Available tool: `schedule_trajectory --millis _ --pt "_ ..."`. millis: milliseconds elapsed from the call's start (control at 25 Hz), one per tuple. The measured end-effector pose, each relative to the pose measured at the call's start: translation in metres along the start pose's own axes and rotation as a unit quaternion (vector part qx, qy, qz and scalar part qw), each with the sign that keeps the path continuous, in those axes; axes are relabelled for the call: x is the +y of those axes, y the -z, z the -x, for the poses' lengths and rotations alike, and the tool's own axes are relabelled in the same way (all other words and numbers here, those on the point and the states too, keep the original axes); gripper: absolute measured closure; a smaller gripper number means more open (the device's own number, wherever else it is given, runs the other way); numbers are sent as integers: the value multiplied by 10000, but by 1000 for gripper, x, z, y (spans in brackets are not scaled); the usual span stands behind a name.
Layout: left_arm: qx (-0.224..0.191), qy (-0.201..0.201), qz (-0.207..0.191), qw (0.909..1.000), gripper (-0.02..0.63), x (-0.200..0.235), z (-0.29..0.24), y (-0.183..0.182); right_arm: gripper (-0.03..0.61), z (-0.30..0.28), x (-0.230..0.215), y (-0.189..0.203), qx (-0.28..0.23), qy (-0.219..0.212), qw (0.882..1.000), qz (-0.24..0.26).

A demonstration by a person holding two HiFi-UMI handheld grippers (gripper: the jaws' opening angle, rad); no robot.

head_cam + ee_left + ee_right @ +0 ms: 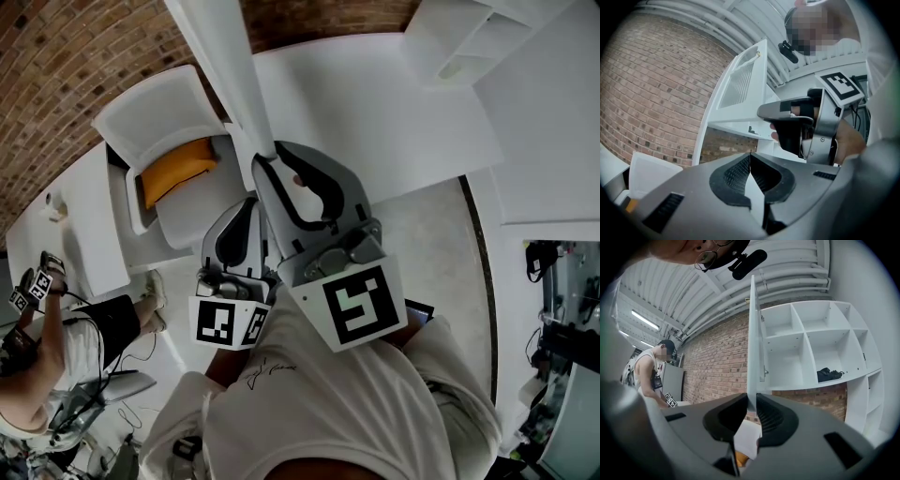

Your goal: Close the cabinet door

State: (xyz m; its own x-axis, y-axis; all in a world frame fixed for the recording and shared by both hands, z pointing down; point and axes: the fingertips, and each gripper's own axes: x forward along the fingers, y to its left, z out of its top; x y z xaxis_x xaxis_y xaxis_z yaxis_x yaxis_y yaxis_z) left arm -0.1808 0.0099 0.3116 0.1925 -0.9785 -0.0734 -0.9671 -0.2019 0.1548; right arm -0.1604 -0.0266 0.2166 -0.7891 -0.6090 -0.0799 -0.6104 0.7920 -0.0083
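Cabinet door [752, 333], open off the shelf unit [805, 348], sits clamped in the right gripper [751, 398]; the left gripper [750, 157] is closed, empty.

Red brick wall [712, 357] under a white ribbed ceiling [693, 287] with a lit strip lamp [645, 319]; a white cabinet of open compartments [820, 348] against the brick; pale speckled floor [436, 253]; white moulded chair with orange seat pad [155, 112]; curved white tabletop [375, 112]
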Motion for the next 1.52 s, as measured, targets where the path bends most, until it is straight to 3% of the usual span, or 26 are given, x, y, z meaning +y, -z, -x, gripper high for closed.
schedule_trajectory --millis 1520 --pt "215 619 176 9977 597 -40 -69 18 512 6 -50 -1 -115 -467 9988 -111"
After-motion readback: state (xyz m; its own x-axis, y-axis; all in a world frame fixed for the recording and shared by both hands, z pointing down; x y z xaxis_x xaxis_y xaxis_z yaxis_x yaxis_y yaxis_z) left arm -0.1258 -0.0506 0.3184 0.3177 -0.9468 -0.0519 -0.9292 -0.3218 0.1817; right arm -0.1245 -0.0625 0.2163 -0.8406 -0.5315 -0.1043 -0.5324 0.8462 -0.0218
